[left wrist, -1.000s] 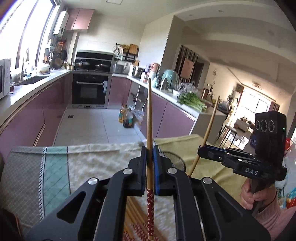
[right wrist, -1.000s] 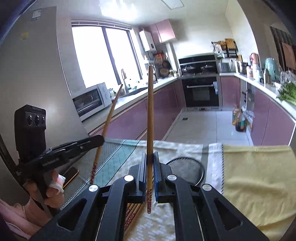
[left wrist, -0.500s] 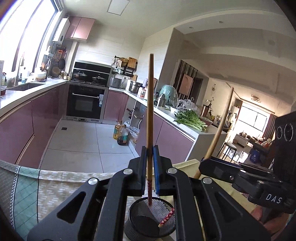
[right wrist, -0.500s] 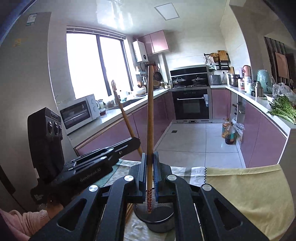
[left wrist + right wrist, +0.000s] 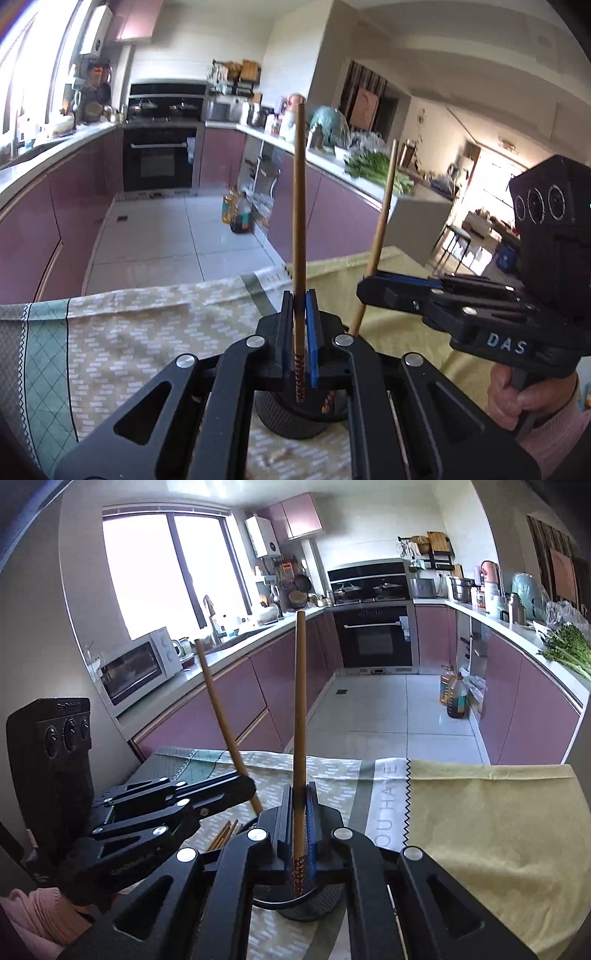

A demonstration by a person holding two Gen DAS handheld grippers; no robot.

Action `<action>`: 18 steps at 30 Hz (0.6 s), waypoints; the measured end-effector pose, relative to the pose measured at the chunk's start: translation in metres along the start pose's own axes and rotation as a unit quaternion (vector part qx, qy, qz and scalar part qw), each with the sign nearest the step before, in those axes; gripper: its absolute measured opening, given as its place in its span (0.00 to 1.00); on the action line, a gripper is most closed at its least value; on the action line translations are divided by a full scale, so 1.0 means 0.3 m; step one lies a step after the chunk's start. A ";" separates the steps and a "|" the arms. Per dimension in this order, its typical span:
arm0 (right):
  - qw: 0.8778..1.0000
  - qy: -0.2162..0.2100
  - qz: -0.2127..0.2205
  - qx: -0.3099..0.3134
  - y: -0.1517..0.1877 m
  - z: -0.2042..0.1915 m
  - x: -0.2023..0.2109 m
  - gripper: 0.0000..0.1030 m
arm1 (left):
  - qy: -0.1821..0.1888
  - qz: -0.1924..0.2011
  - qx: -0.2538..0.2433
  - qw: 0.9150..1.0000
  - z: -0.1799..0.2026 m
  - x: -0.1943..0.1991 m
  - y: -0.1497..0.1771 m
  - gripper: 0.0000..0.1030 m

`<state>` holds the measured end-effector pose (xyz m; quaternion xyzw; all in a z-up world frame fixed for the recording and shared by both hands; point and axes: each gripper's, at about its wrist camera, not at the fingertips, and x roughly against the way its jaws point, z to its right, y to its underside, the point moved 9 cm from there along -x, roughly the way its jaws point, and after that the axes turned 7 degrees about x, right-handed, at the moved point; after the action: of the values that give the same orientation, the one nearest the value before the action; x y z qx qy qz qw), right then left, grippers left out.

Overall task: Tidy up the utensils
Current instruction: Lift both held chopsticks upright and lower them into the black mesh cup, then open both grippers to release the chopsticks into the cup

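Observation:
My left gripper [image 5: 299, 325] is shut on a wooden chopstick [image 5: 299, 206] held upright, its red patterned end just above a black mesh holder [image 5: 295, 417]. My right gripper [image 5: 300, 812] is shut on a second chopstick [image 5: 299, 701], its patterned end inside the mesh holder [image 5: 317, 901]. Each gripper shows in the other's view: the right one [image 5: 373, 286] with its tilted chopstick [image 5: 382, 214], the left one [image 5: 243, 784] with its chopstick [image 5: 221, 716].
Several loose chopsticks [image 5: 223, 834] lie on the patterned cloth [image 5: 147, 332] left of the holder. A yellow cloth [image 5: 498, 830] covers the table's right part. The table's far edge drops to the kitchen floor.
Both grippers have come down over the mesh holder with their chopsticks upright. The chopstick ends have sunk toward and into the holder.

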<state>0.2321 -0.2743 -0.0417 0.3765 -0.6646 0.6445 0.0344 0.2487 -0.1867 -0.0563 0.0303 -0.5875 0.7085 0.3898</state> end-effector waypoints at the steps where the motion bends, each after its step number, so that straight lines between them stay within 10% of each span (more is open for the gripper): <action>1: 1.000 -0.003 -0.008 0.002 0.004 0.000 -0.011 0.06 | 0.003 -0.009 -0.005 1.000 0.000 -0.001 0.003 0.07; 9: 0.999 0.018 -0.033 -0.020 0.027 0.036 -0.075 0.15 | -0.006 -0.090 -0.015 0.996 -0.034 -0.093 0.069 0.19; 18: 1.000 0.016 0.013 -0.002 0.034 -0.024 0.024 0.40 | -0.032 -0.029 -0.034 0.998 -0.065 0.076 0.049 0.41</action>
<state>0.2183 -0.2723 -0.0450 0.3578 -0.6701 0.6493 0.0372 0.2324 -0.1582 -0.0628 0.0569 -0.6225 0.6751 0.3918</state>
